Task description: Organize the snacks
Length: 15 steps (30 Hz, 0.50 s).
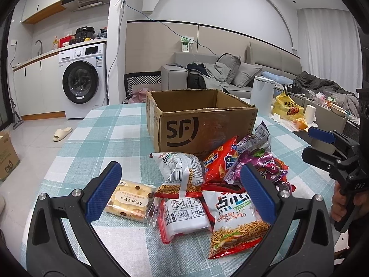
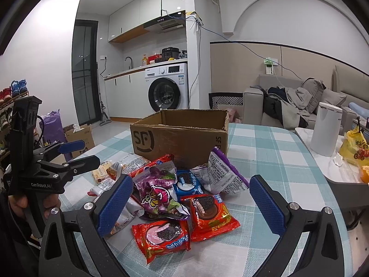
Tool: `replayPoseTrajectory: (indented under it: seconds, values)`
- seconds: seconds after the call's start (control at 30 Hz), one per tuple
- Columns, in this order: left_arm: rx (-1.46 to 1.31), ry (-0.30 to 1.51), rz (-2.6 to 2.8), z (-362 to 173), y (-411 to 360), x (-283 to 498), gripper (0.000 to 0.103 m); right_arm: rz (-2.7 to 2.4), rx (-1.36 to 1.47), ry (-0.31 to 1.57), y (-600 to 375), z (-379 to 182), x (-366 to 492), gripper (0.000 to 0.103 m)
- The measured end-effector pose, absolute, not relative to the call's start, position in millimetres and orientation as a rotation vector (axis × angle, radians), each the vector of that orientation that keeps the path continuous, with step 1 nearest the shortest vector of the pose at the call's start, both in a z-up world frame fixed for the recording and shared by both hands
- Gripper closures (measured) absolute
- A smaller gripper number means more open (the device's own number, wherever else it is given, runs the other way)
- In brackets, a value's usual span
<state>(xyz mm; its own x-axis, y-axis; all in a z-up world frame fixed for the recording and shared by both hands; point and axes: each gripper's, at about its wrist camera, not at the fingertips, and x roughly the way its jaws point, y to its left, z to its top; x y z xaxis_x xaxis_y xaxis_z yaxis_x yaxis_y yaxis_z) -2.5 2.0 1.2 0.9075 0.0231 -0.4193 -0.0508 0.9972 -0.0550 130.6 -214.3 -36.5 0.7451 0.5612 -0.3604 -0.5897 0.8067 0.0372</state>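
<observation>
Left hand-held gripper [image 1: 181,194] spread wide, empty, over noodle packet [image 1: 233,221]. Right hand-held gripper [image 2: 191,200] likewise spread above cookie packs [image 2: 208,214]. Snack pile on checked surface [image 1: 96,138], just before open box [image 1: 203,117]. Packets light, crinkly, slippery, crushable; pinch sealed edge.

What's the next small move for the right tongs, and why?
Probably lower the right tongs, which are open and empty, onto the red cookie packet nearest them and close. It lies on top at the pile's edge, and the cardboard box behind the pile looks open-topped.
</observation>
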Motion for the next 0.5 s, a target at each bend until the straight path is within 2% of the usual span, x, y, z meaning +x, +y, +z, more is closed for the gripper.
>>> replayPoseTrajectory:
  seconds: [0.5]
  values:
    - [-0.065, 0.436, 0.040, 0.3, 2.0, -0.1, 0.000, 0.627, -0.079, 0.372, -215.6, -36.3, 130.2, 0.000]
